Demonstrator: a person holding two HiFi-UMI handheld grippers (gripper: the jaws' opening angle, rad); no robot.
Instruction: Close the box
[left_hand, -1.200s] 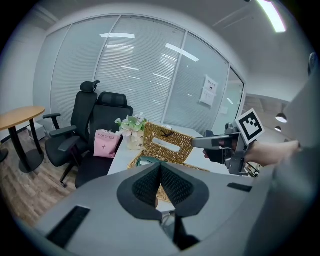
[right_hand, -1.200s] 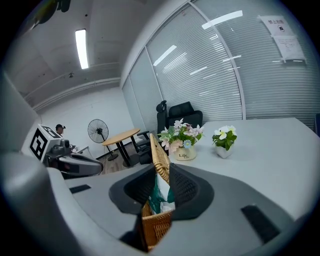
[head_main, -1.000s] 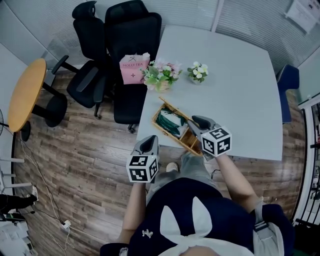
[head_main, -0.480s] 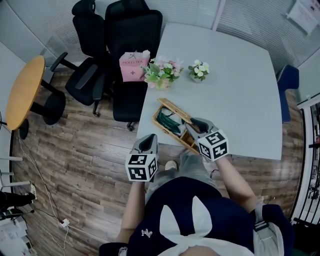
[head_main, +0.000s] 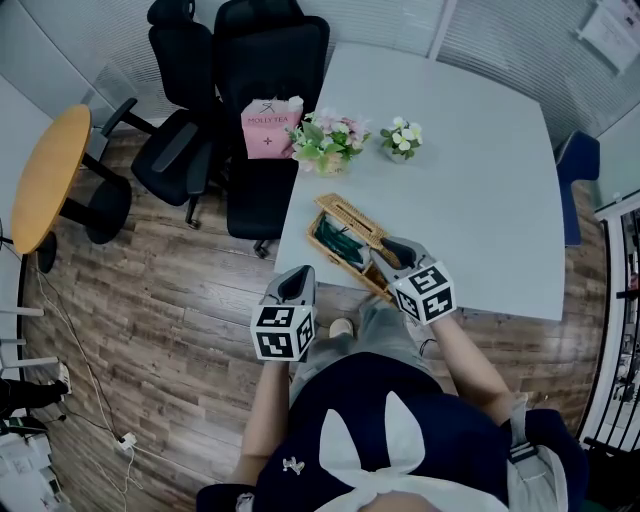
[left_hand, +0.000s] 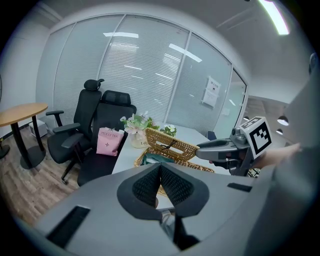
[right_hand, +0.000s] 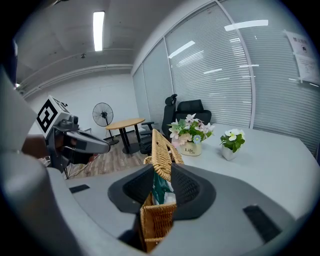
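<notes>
Looks light, stiff, grippy (weave brittle if crushed); best pinched at lid (right_hand: 161, 146) end edge of wicker box (right_hand: 155, 220); right gripper (right_hand: 161, 186) opening, pads touching lid; left gripper (left_hand: 160, 182) closed, empty.

Box (head_main: 348, 213) near end under right gripper (right_hand: 162, 182)

Wicker box (head_main: 346, 267) at the pale table's (head_main: 470, 170) near edge, lid (head_main: 350, 213) seemingly raised
</notes>
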